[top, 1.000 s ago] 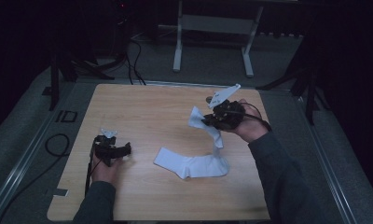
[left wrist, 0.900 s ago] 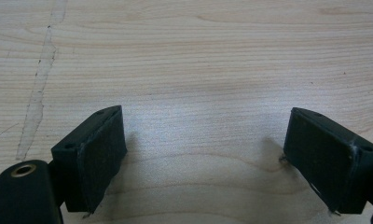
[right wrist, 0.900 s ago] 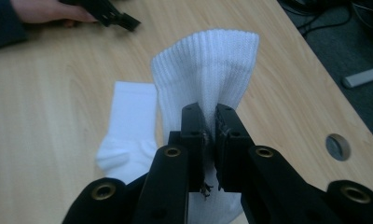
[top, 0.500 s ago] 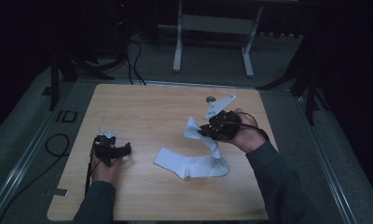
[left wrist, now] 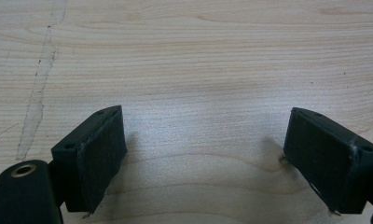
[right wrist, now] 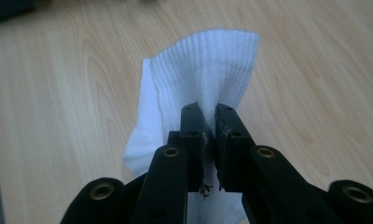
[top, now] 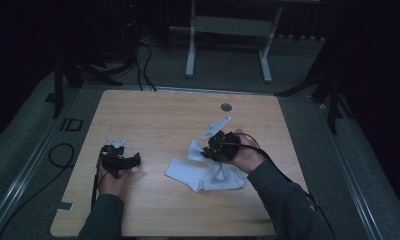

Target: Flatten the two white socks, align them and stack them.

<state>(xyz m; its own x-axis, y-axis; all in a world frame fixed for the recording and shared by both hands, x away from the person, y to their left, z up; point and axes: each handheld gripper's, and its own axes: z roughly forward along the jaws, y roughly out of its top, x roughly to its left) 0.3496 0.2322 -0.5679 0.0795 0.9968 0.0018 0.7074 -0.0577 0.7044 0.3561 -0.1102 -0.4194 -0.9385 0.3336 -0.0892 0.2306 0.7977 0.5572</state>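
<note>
Right tool is clamped on a white sock, its two black jaws pressed together on a fold of the ribbed cuff, as the right gripper view shows: the cuff fans out just beyond the jaw tips, and more of the sock hangs below them toward the wood. From the high view, the pinched end stands lifted at the tool, while the rest of the sock lies flat on the tabletop directly beneath and toward the person's side of it, touching the wood. The person's right hand wraps the tool from behind, the sleeve running back to the bottom edge.

Left tool sits well apart from the sock, off to the left of the right tool and low over the tabletop. Its jaws stand wide apart with nothing between them; the left gripper view shows bare wood grain in the gap. A small round dark spot lies on the tabletop beyond the right tool, toward the far edge.
</note>
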